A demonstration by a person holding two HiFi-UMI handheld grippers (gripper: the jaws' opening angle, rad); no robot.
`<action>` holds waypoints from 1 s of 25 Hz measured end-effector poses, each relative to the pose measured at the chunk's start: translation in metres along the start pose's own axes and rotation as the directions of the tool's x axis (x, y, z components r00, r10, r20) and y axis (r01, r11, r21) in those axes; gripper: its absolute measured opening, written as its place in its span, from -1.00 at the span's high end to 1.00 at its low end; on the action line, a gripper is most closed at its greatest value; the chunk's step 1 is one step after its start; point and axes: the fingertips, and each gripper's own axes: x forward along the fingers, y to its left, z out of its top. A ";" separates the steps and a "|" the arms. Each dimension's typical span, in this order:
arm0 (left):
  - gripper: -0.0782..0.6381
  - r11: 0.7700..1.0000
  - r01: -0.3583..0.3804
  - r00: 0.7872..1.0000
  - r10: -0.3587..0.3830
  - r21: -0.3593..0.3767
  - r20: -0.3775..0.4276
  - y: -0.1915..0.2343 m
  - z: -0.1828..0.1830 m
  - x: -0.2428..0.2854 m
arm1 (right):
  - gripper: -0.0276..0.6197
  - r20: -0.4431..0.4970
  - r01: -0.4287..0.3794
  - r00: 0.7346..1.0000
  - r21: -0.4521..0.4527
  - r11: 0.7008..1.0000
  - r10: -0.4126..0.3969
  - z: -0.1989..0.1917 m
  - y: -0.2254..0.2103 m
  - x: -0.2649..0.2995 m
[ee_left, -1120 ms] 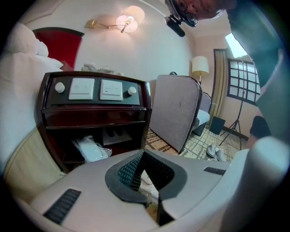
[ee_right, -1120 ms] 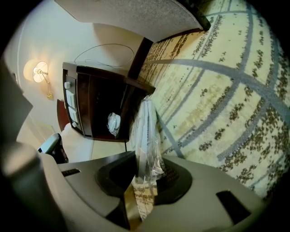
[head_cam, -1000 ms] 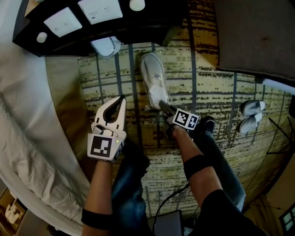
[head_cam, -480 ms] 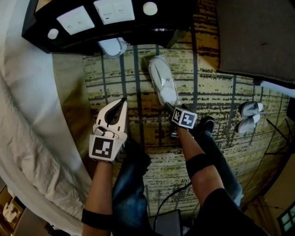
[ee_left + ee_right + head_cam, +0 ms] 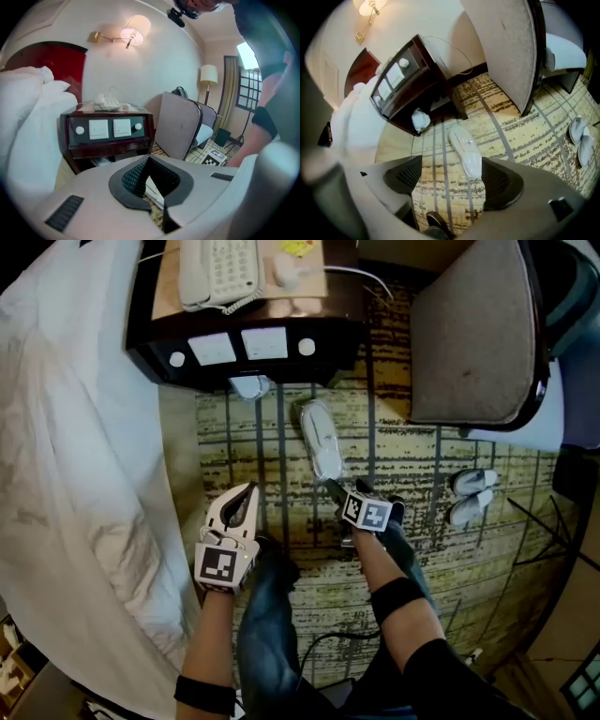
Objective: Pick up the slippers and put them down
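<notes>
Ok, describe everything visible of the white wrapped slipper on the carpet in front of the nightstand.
The wrapped slipper is white, long and narrow, sealed in glossy clear plastic. It lies flat on the patterned carpet, its far end towards the dark nightstand but apart from it. Only the carpet touches it. The right gripper, whose jaws have just opened wide then closed a little, hangs open above its near end, clear of it.
</notes>
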 end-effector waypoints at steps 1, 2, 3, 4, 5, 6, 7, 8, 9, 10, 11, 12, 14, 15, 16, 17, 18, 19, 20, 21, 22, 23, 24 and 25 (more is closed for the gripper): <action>0.78 1.000 -0.011 1.000 0.011 -0.013 0.001 -0.003 0.017 -0.010 | -0.31 0.005 -0.016 1.000 -0.008 1.000 0.016 0.011 0.012 -0.018; 0.78 0.999 -0.022 1.000 0.022 -0.030 0.001 -0.007 0.034 -0.021 | -0.26 0.008 -0.030 1.000 -0.015 0.999 0.030 0.020 0.023 -0.037; 0.78 0.999 -0.031 1.000 0.031 -0.044 -0.002 -0.011 0.050 -0.033 | -0.11 0.011 -0.040 0.999 -0.022 0.999 0.040 0.028 0.034 -0.057; 0.78 0.998 -0.034 0.999 0.034 -0.048 -0.006 -0.016 0.063 -0.046 | 0.08 0.015 -0.048 0.999 -0.026 0.999 0.048 0.035 0.043 -0.078; 0.78 0.998 -0.036 0.999 0.036 -0.047 -0.010 -0.019 0.074 -0.059 | 0.23 0.020 -0.056 0.998 -0.028 0.998 0.057 0.042 0.053 -0.099; 0.78 0.998 -0.043 0.999 0.043 -0.050 -0.012 -0.022 0.087 -0.073 | 0.41 0.025 -0.065 0.998 -0.031 0.997 0.065 0.049 0.062 -0.120; 0.78 0.997 -0.056 0.998 0.055 -0.057 -0.013 -0.025 0.101 -0.085 | 0.55 0.032 -0.073 0.997 -0.039 0.997 0.074 0.057 0.072 -0.141; 0.78 0.996 -0.068 0.998 0.067 -0.059 -0.015 -0.027 0.114 -0.098 | 0.68 0.040 -0.083 0.996 -0.053 0.995 0.085 0.066 0.082 -0.163; 0.78 0.996 -0.076 0.997 0.075 -0.057 -0.020 -0.029 0.125 -0.111 | 0.80 0.051 -0.096 0.994 -0.073 0.993 0.100 0.077 0.093 -0.185; 0.78 0.995 -0.084 0.996 0.082 -0.062 -0.025 -0.031 0.136 -0.124 | 0.91 0.062 -0.114 0.991 -0.094 0.989 0.120 0.088 0.105 -0.208; 0.78 0.993 -0.094 0.995 0.092 -0.074 -0.026 -0.033 0.148 -0.136 | 0.91 0.073 -0.137 0.987 -0.114 0.984 0.146 0.099 0.118 -0.230; 0.78 0.991 -0.105 0.994 0.103 -0.088 -0.023 -0.035 0.161 -0.148 | 0.91 0.082 -0.158 0.982 -0.132 0.979 0.170 0.111 0.130 -0.253; 0.78 0.987 -0.120 0.993 0.120 -0.105 -0.013 -0.041 0.189 -0.169 | 0.91 0.096 -0.185 0.974 -0.176 0.967 0.204 0.134 0.152 -0.294; 0.78 0.987 -0.125 0.992 0.125 -0.104 -0.006 -0.043 0.204 -0.179 | 0.91 0.105 -0.197 0.970 -0.199 0.960 0.220 0.148 0.164 -0.313; 0.78 0.986 -0.130 0.991 0.131 -0.100 0.002 -0.045 0.219 -0.187 | 0.91 0.114 -0.208 0.965 -0.224 0.952 0.238 0.161 0.176 -0.331; 0.78 0.986 -0.136 0.990 0.138 -0.096 0.009 -0.047 0.233 -0.196 | 0.91 0.120 -0.221 0.959 -0.251 0.942 0.257 0.173 0.188 -0.349; 0.78 0.985 -0.146 0.989 0.148 -0.091 0.015 -0.048 0.244 -0.206 | 0.91 0.122 -0.231 0.954 -0.284 0.930 0.274 0.182 0.200 -0.366; 0.78 0.983 -0.161 0.986 0.163 -0.087 0.023 -0.048 0.253 -0.215 | 0.91 0.118 -0.236 0.951 -0.326 0.916 0.287 0.190 0.210 -0.382; 0.78 0.981 -0.176 0.983 0.180 -0.085 0.032 -0.047 0.261 -0.224 | 0.91 0.115 -0.233 0.949 -0.374 0.898 0.294 0.198 0.219 -0.398; 0.78 0.978 -0.189 0.980 0.193 -0.088 0.042 -0.046 0.269 -0.231 | 0.91 0.114 -0.224 0.948 -0.424 0.877 0.297 0.206 0.227 -0.412; 0.78 0.976 -0.197 0.978 0.203 -0.094 0.051 -0.046 0.277 -0.238 | 0.91 0.115 -0.214 0.947 -0.472 0.855 0.300 0.213 0.235 -0.426; 0.78 0.974 -0.204 0.976 0.210 -0.101 0.062 -0.045 0.285 -0.244 | 0.91 0.120 -0.205 0.945 -0.512 0.834 0.305 0.221 0.243 -0.439; 0.78 0.972 -0.208 0.973 0.217 -0.106 0.074 -0.046 0.294 -0.249 | 0.91 0.126 -0.197 0.942 -0.543 0.816 0.312 0.227 0.250 -0.451; 0.78 0.971 -0.213 0.971 0.222 -0.107 0.085 -0.047 0.301 -0.255 | 0.91 0.135 -0.191 0.938 -0.564 0.803 0.318 0.233 0.256 -0.462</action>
